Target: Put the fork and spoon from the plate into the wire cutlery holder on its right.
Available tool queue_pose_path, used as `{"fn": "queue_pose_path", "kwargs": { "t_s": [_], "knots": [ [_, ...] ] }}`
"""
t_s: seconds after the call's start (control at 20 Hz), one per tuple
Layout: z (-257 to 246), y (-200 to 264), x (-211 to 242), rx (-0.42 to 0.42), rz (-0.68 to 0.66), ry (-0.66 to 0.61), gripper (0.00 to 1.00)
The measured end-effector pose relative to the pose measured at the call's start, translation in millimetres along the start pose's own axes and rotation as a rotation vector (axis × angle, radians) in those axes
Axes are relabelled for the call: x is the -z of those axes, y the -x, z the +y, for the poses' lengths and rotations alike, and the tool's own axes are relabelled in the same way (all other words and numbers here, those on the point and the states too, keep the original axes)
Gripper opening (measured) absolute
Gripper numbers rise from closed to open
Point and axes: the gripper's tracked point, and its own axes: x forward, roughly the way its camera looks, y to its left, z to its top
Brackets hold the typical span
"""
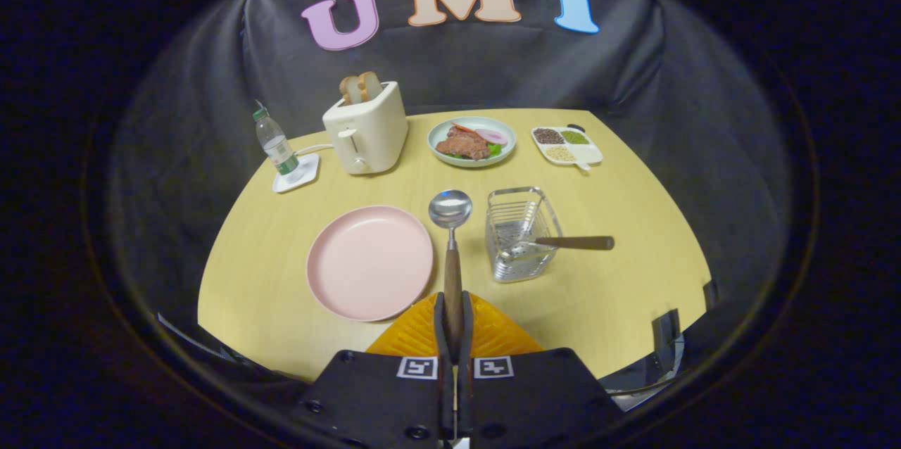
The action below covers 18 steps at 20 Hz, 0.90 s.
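My gripper is shut on the wooden handle of a spoon, whose metal bowl points away from me, held above the table between the plate and the holder. The pink plate lies just left of the spoon with nothing on it. To the right of the spoon stands the wire cutlery holder. A fork rests in the holder, its tines inside and its wooden handle sticking out over the right rim.
On the round yellow table, at the back, stand a toaster with bread, a water bottle on a coaster, a plate of food and a divided dish of grains.
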Motion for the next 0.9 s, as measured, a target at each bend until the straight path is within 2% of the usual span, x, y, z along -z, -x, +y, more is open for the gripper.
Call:
{"fn": "queue_pose_path", "kwargs": {
  "t_s": [0.35, 0.65, 0.9],
  "knots": [
    [-51.6, -1.1, -22.2, 0.068, 0.023, -0.036, 0.05],
    [-73.3, -11.3, -5.8, 0.089, 0.109, -0.026, 0.05],
    [-73.2, -21.2, 5.7, 0.072, 0.196, 0.004, 0.05]
  ]
}}
